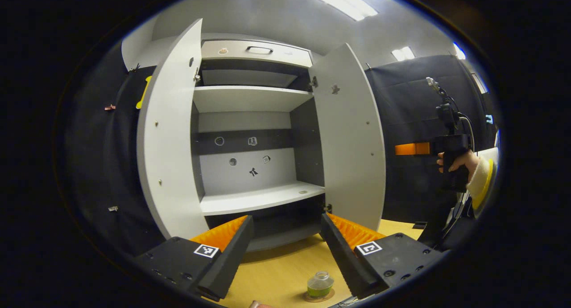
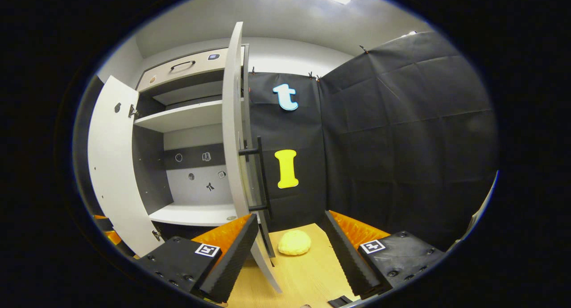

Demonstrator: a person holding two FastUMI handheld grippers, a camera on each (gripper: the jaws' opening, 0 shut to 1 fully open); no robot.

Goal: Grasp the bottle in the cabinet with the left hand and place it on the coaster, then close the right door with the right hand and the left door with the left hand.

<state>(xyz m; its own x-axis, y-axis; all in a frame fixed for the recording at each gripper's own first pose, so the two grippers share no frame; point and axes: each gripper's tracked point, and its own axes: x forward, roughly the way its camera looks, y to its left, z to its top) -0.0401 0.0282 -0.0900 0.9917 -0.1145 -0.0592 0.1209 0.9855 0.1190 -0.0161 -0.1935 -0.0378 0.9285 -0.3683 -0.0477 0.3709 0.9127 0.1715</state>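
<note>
- The bottle (image 1: 320, 285) stands on the coaster (image 1: 317, 296) at the near edge of the table (image 1: 285, 268), so the placing looks done; the step in hand is judged to be closing the right door (image 2: 233, 129).
- Both doors hang wide open; the left door (image 1: 167, 134) waits its turn.
- Left gripper (image 1: 285, 245): jaws wide, empty, just above and behind the bottle.
- Right gripper (image 2: 290, 248): jaws wide, empty, facing the right door's edge and its handle (image 2: 260, 174).
- To do it well: bring a finger to the door's outer face beside the handle, push in a steady arc toward the cabinet (image 1: 250, 121), following the hinge swing.
- Keep the push level; a glancing touch may slip off the thin edge.
- Mind the yellow lump (image 2: 294, 242) on the table, near the door's foot.
</note>
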